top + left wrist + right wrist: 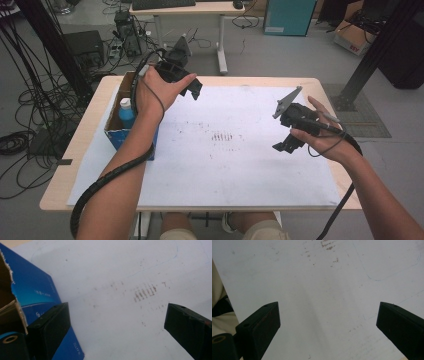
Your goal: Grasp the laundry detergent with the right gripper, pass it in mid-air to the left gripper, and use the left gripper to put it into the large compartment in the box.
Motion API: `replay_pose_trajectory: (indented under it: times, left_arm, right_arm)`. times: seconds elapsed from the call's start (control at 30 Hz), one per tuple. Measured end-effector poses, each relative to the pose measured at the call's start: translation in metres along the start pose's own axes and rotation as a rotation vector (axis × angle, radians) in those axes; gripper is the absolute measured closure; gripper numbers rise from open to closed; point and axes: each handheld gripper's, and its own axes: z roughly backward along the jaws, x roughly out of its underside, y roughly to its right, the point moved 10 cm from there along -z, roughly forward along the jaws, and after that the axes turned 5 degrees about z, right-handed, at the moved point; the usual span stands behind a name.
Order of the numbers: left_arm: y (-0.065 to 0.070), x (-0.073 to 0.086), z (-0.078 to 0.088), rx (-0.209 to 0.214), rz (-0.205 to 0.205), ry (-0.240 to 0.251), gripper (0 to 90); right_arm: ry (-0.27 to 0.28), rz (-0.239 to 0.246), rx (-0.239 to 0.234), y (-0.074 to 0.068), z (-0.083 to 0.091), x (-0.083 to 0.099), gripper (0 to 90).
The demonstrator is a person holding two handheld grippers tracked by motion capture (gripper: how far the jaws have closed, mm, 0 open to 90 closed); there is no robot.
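My left gripper (192, 90) hangs over the back left of the white sheet (225, 160), just right of the blue cardboard box (116, 131). In the left gripper view my left gripper (116, 321) stands open with nothing between its jaws, and the blue box (40, 295) lies beside its left jaw. A blue bottle (126, 113) with a white cap stands inside the box. My right gripper (285, 145) hovers over the right part of the sheet. Seen in the right gripper view, my right gripper (328, 320) is open over bare white sheet (324, 290).
Brown smudges (221, 136) mark the middle of the sheet. The wooden table (65, 170) shows around the sheet's edges. Behind it are cables (30, 100) on the floor, a desk (190, 10) and a black frame post (375, 50).
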Motion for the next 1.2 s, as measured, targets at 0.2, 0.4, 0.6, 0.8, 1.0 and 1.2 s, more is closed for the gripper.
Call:
replay_pose_trajectory:
  times: [0.2, 0.4, 0.6, 0.8, 1.0, 1.2]
  left_arm:
    - [0.008, -0.005, -0.006, 0.009, -0.004, 0.003, 6.8]
    - [0.011, -0.008, -0.009, 0.007, -0.017, 0.001, 6.8]
    - [0.018, -0.009, -0.012, 0.010, -0.035, -0.001, 6.8]
    - [0.020, -0.010, -0.013, 0.012, -0.045, 0.002, 6.5]
    - [0.019, -0.007, -0.014, 0.007, -0.043, -0.004, 6.5]
    - [0.018, -0.006, -0.014, 0.006, -0.042, 0.000, 6.4]
  right_arm:
    - [-0.021, 0.004, -0.007, 0.001, -0.004, 0.001, 5.1]
    - [-0.028, 0.016, -0.015, 0.000, -0.007, 0.000, 5.1]
    - [-0.024, 0.021, -0.010, 0.001, -0.006, 0.000, 5.1]
    - [-0.026, 0.023, -0.013, 0.000, -0.006, 0.001, 5.1]
    - [-0.023, 0.026, -0.009, 0.001, -0.005, 0.001, 5.1]
    - [-0.021, 0.020, -0.002, 0.000, -0.005, 0.000, 5.1]
